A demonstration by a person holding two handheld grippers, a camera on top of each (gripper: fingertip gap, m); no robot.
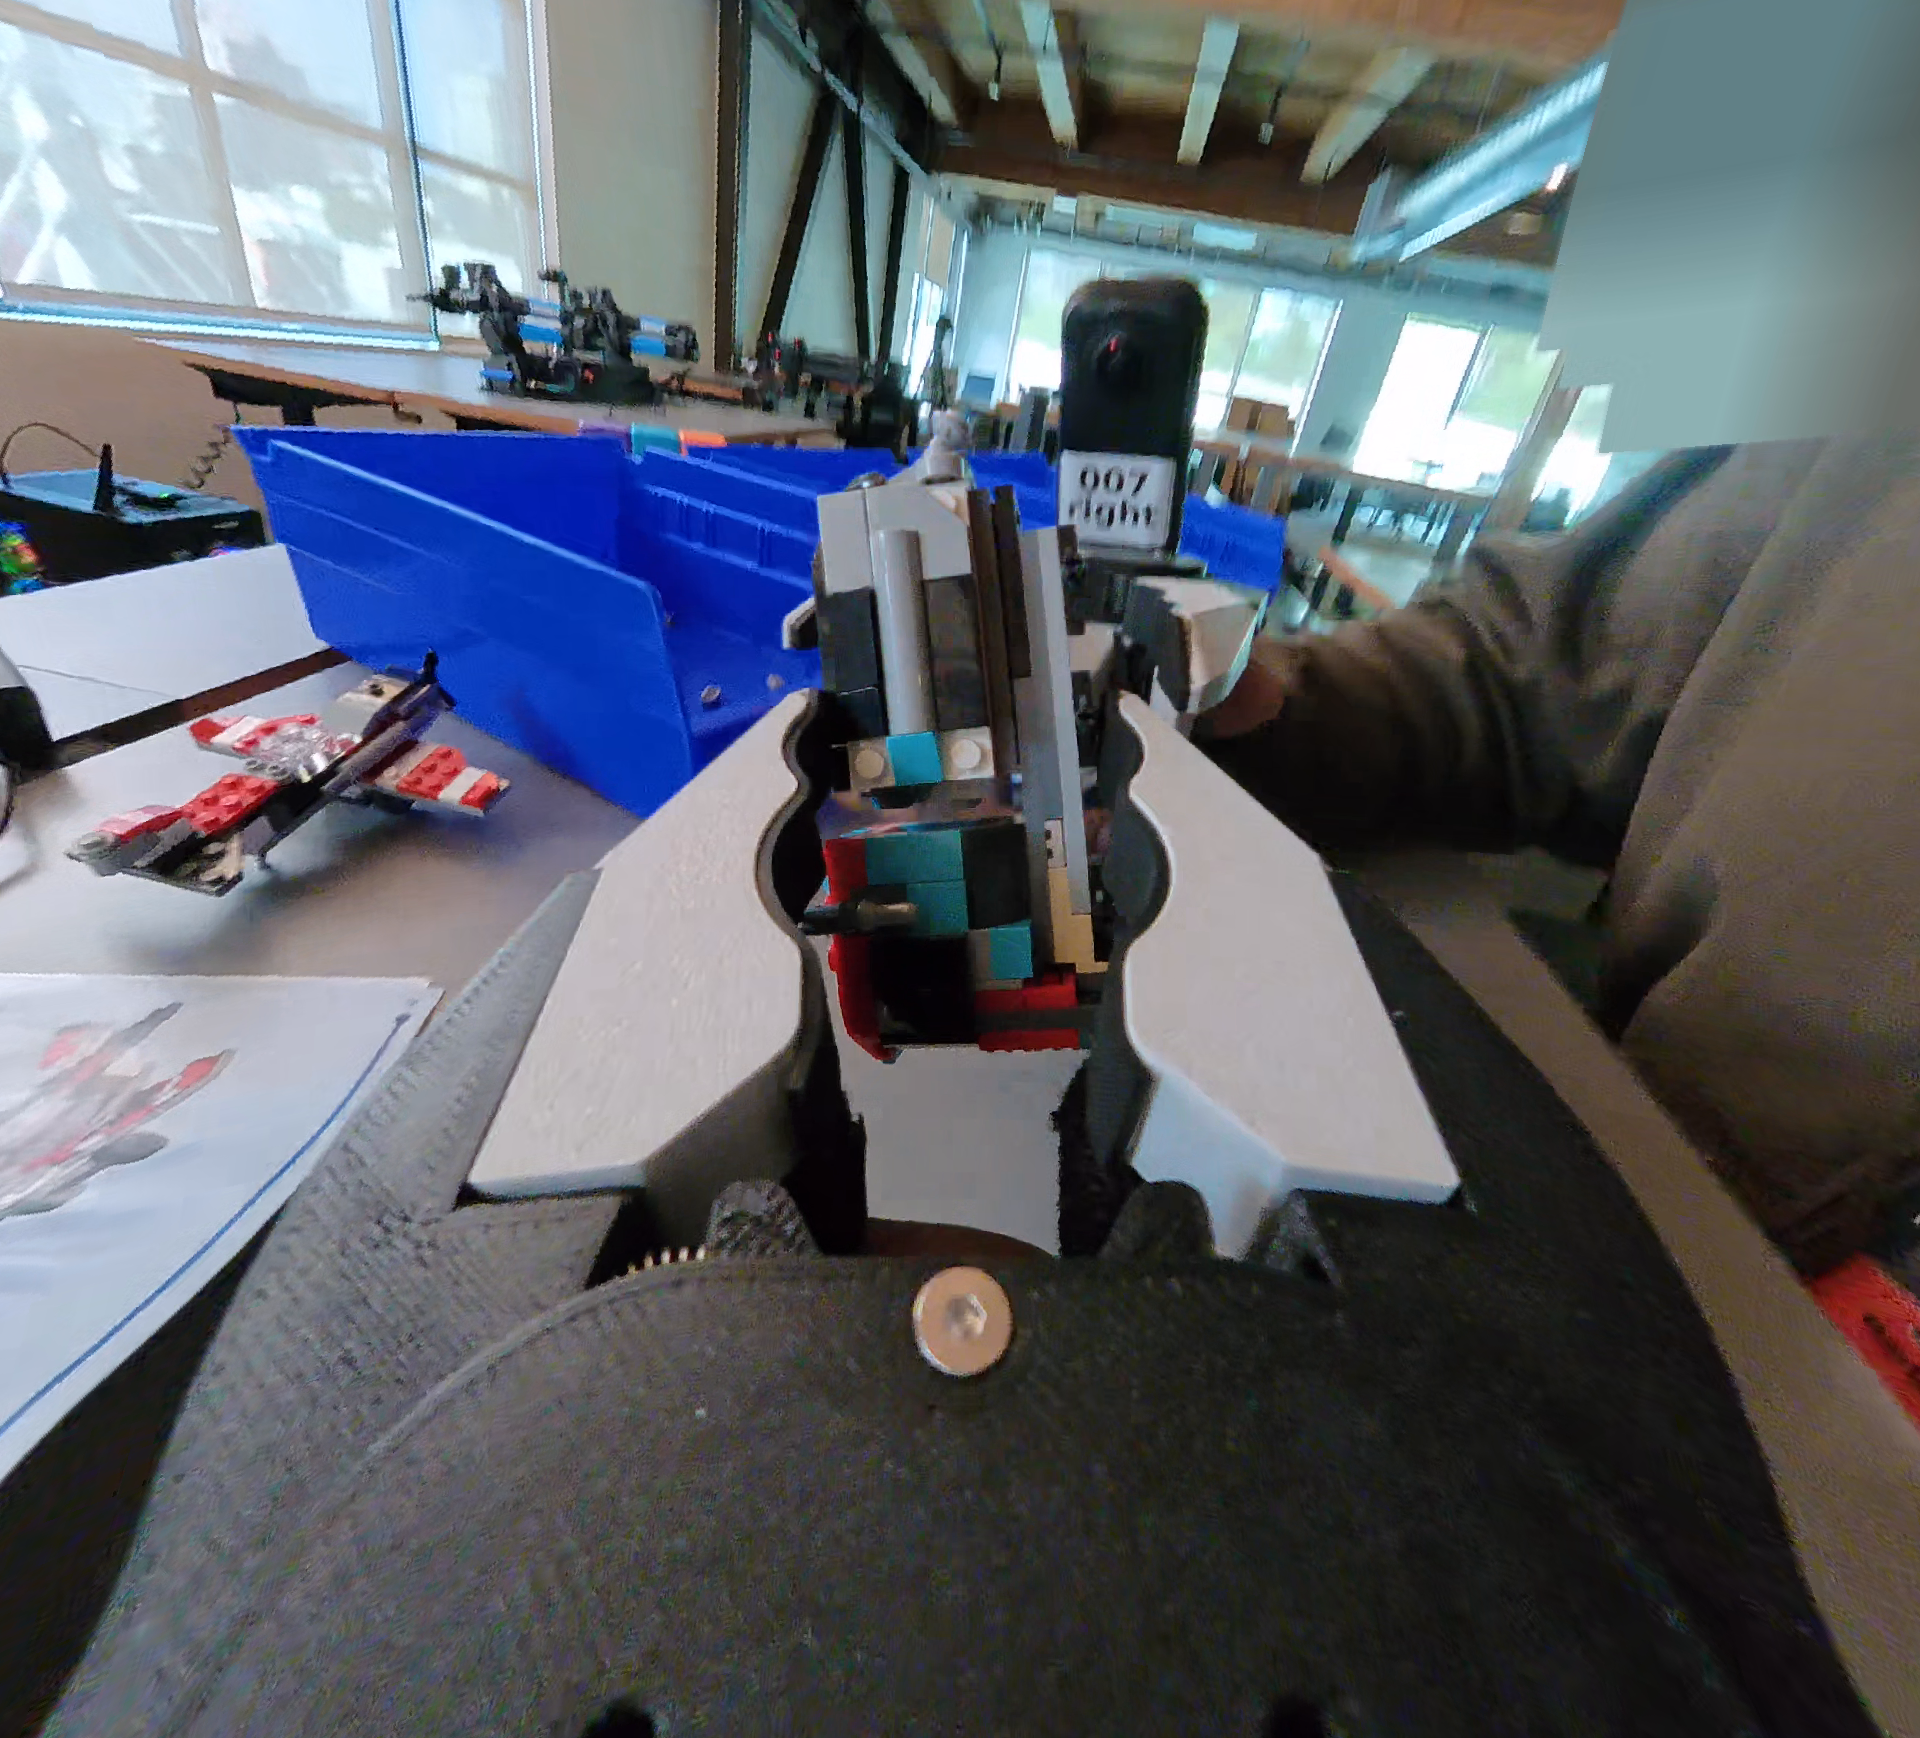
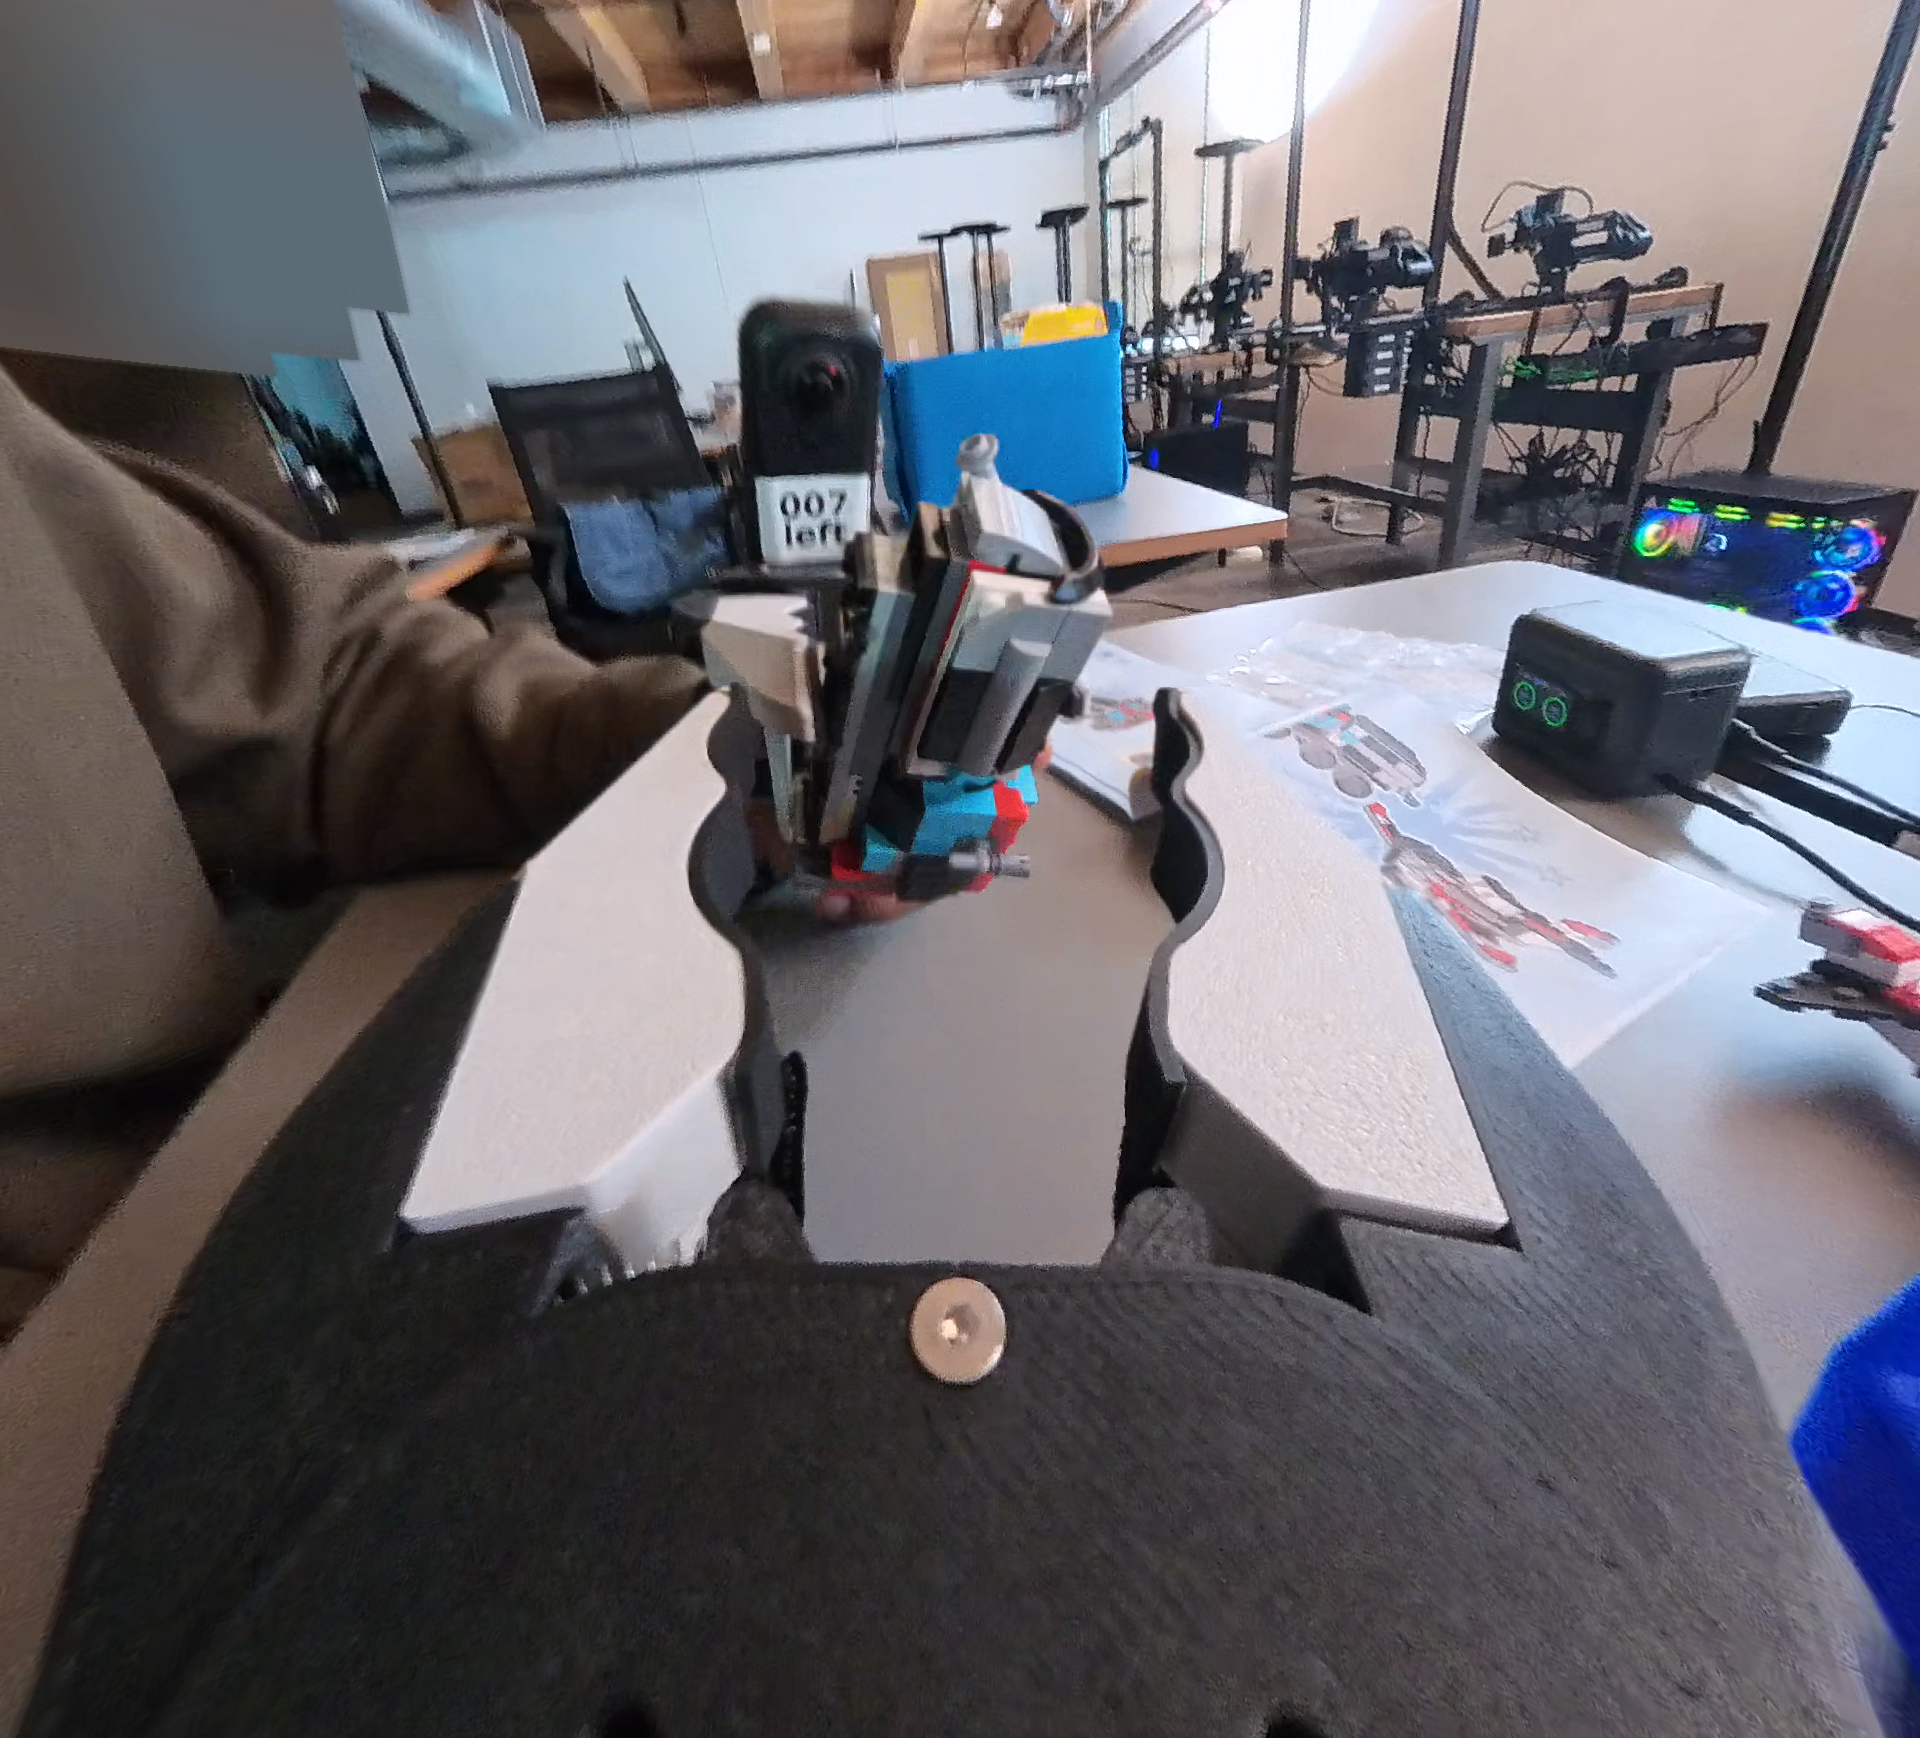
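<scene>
- Left wrist view: we count one brick model (image 1: 966, 753) raised off the table, one red-and-white brick plane (image 1: 301, 789) lying on the grey table (image 1: 416, 909), one printed instruction sheet (image 1: 156, 1169) at the lower left, and one blue bin (image 1: 499, 608) behind the plane.
- The left gripper (image 1: 961, 815) is partly spread, and its two grey fingers (image 1: 665, 940) pinch the grey, black, teal and red model from both sides, the model standing upright between them.
- The right gripper (image 1: 1195, 639) shows just behind the model's upper right; a brown sleeve (image 1: 1507, 701) reaches to it.
- Behind are large windows, a wooden-beamed ceiling and a bench with dark equipment.
- Right wrist view: we see the same single model (image 2: 935, 701), one instruction sheet (image 2: 1455, 836), one black box (image 2: 1621, 712) with two green rings, and part of the plane (image 2: 1860, 961) at the right edge.
- The right gripper (image 2: 956, 795) stands wide open; its right finger (image 2: 1320, 961) is clearly apart from the model, which sits close by the left finger, and we cannot tell whether they touch.
- The left gripper (image 2: 769, 649) grips the model's far side.
- Camera rigs on benches line the far wall.
</scene>
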